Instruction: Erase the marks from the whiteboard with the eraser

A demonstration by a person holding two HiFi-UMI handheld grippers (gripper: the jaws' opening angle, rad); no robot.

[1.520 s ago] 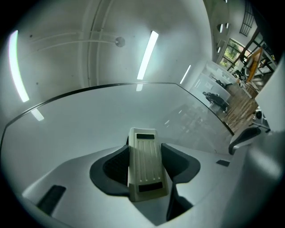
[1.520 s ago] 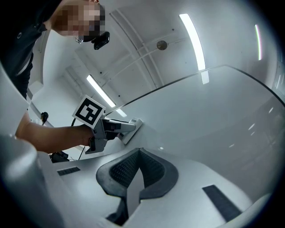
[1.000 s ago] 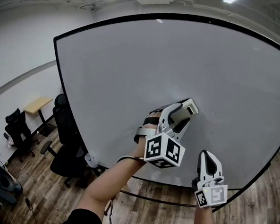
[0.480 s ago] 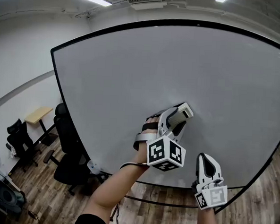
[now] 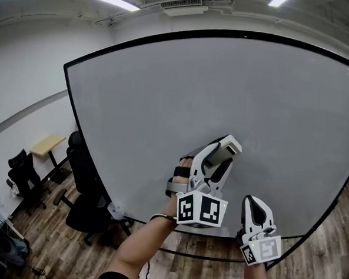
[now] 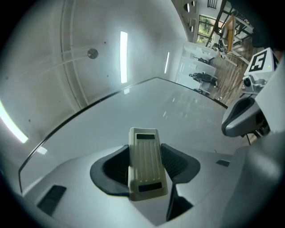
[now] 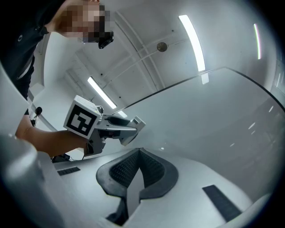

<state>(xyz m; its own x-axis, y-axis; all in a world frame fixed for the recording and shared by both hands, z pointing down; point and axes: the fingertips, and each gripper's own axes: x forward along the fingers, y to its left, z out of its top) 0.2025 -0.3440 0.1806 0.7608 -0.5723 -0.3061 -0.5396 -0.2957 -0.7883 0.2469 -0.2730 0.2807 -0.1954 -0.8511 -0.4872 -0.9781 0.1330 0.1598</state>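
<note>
Lowered a little against the board since a second ago, the eraser (image 5: 229, 147) is now seen in the lower middle of the whiteboard (image 5: 165, 94), and the marker cube (image 5: 201, 209) behind it has dropped with it. It is gripped lengthwise by the left gripper (image 5: 219, 159), whose jaws are closed on its two long sides so that its free end is pointed at the board; this hold is judged to let the wiping face be pressed flat and dragged. Whether the face is actually touching the surface cannot be told. No marks can be made out on the grey surface in the head view, so the wiping is judged to be nearly or wholly done. The right gripper (image 7: 139, 153) is held low, near the board's bottom edge and just beside the left arm, with its jaws brought together on nothing, apparently kept out of the way. Office chairs (image 5: 82, 160) and a small desk (image 5: 47, 145) are seen on the wooden floor (image 5: 38, 240) at the left.
</note>
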